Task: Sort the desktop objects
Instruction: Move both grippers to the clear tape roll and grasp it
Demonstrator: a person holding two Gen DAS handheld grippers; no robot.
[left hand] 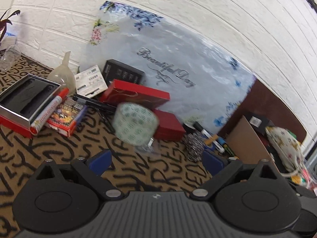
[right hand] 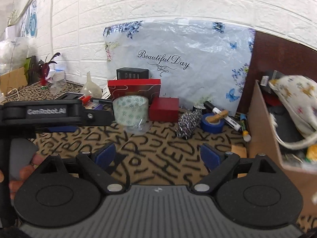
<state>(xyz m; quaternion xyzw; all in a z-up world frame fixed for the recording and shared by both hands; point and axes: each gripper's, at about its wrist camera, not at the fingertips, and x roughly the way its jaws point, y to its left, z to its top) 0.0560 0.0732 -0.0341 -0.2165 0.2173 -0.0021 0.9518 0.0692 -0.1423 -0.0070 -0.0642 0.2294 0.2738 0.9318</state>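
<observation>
Left wrist view: the left gripper (left hand: 156,159) stood wide, both blue pads apart and holding nothing, above the lettered mat (left hand: 65,158). The landmark, a roll of patterned tape (left hand: 135,124), lay just ahead of the pads, blurred. Behind the tape sat a red box (left hand: 168,128); to its right a steel scourer (left hand: 194,143), and beyond that a cardboard box (left hand: 247,140) holding a printed cloth pouch (left hand: 285,146), probably the bin for sorted items. Left of the tape lay a red marker (left hand: 50,111).

Right wrist view: the right gripper (right hand: 158,155) was likewise wide and empty. The tape (right hand: 130,110) lay ahead of it; a blue tape roll (right hand: 213,123) sat well right of it. The left gripper's body reached toward the tape from the left, likely the intended pick. A white brick-pattern wall (right hand: 178,2) backed the desk.
</observation>
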